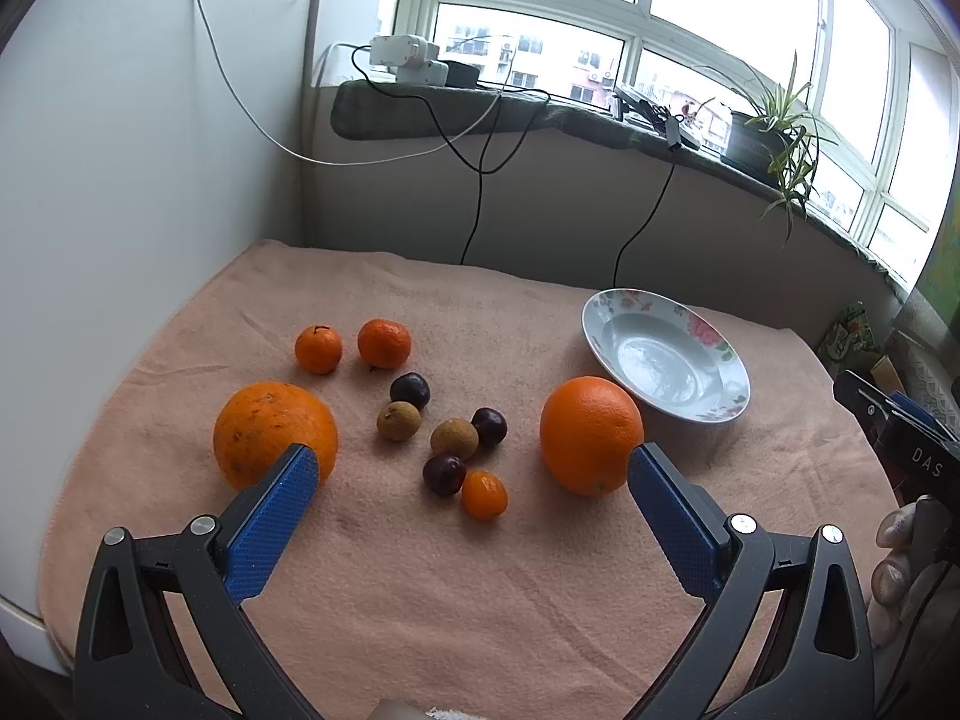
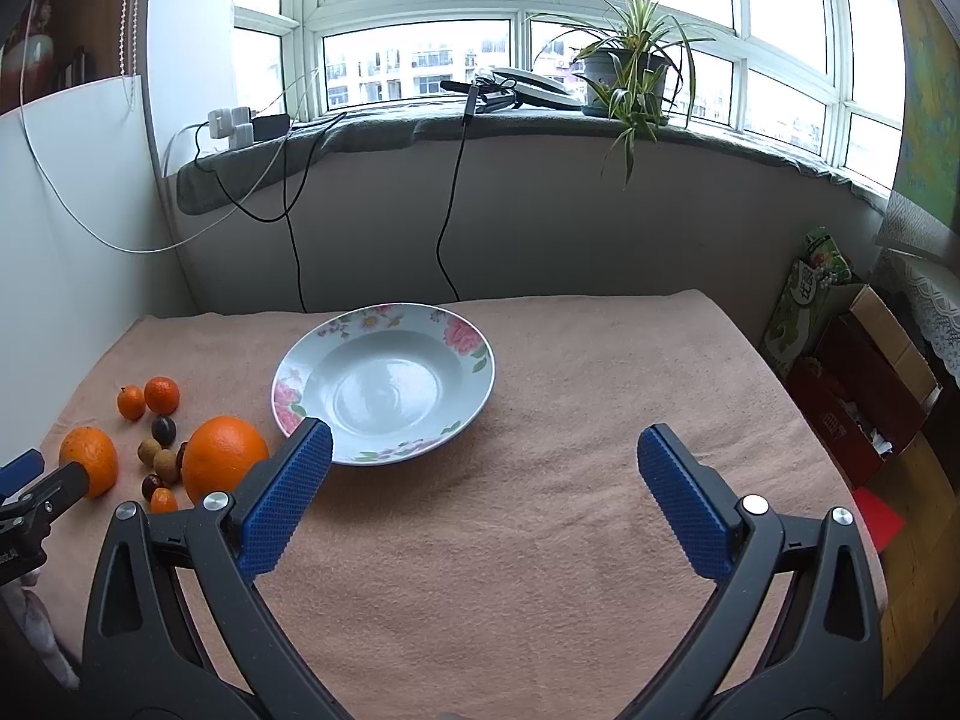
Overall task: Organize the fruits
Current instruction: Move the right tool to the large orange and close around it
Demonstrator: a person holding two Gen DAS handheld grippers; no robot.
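A floral white plate (image 1: pixel 717 360) (image 2: pixel 474 348) sits empty on the peach cloth. A large orange (image 1: pixel 591 435) (image 2: pixel 225 456) lies just left of it. Another large orange (image 1: pixel 270 429) (image 2: pixel 90 459) lies further left. Two mandarins (image 1: pixel 318 348) (image 1: pixel 384 343), dark plums (image 1: pixel 410 390), brown longans (image 1: pixel 399 420) and a kumquat (image 1: pixel 483 495) lie between them. My left gripper (image 1: pixel 474 468) is open and empty above the small fruits. My right gripper (image 2: pixel 485 450) is open and empty, in front of the plate.
A windowsill with a potted plant (image 2: pixel 624 72), chargers and hanging cables (image 2: pixel 450 192) runs behind the table. A white wall panel (image 1: pixel 120 180) borders the left. Cardboard boxes (image 2: pixel 864 384) stand off the right edge.
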